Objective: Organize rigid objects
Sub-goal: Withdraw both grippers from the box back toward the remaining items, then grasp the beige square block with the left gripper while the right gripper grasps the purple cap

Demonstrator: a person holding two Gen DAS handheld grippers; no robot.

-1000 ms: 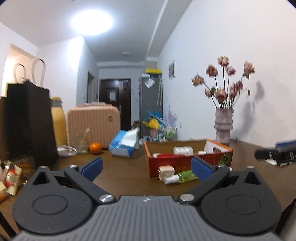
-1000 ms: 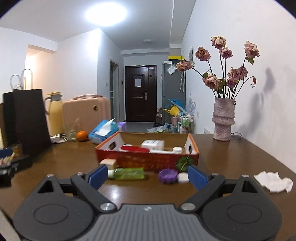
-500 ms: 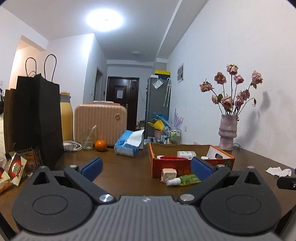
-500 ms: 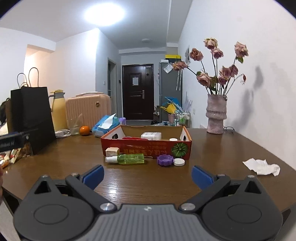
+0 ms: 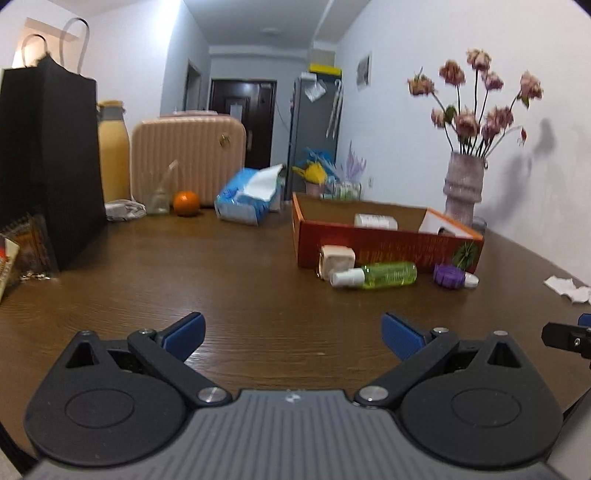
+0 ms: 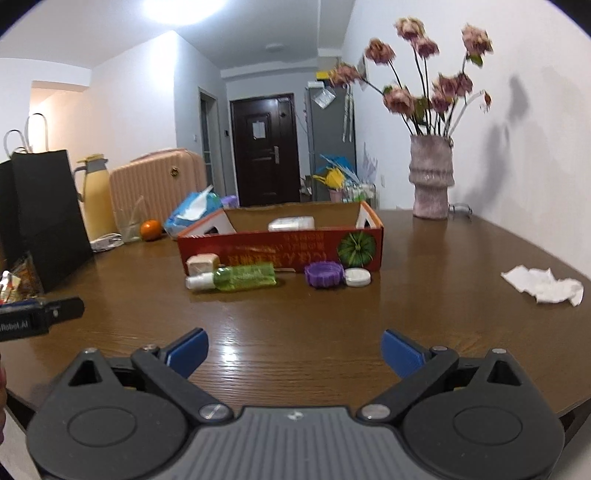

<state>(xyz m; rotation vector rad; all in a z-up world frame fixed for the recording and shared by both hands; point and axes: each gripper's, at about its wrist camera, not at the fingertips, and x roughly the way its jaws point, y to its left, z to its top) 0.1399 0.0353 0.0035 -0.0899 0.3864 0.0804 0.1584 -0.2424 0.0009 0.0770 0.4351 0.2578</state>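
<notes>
Each hand-held gripper, left [image 5: 291, 328] and right [image 6: 294, 347], gapes empty (2 in all) short of the green bottle [image 6: 243, 277].

White walls [image 6: 517, 166] enclose the room. A ceiling light [image 6: 181, 9] glows overhead. A hallway leads to a dark door [image 6: 264, 147], with a grey cabinet [image 6: 330, 140] just right of it. A brown wood-grain table [image 6: 424, 314] fills the foreground.

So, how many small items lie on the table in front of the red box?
4: a beige block leftmost, a green bottle lying beside it, then a purple lid and a white cap. More may hide behind them.
</notes>
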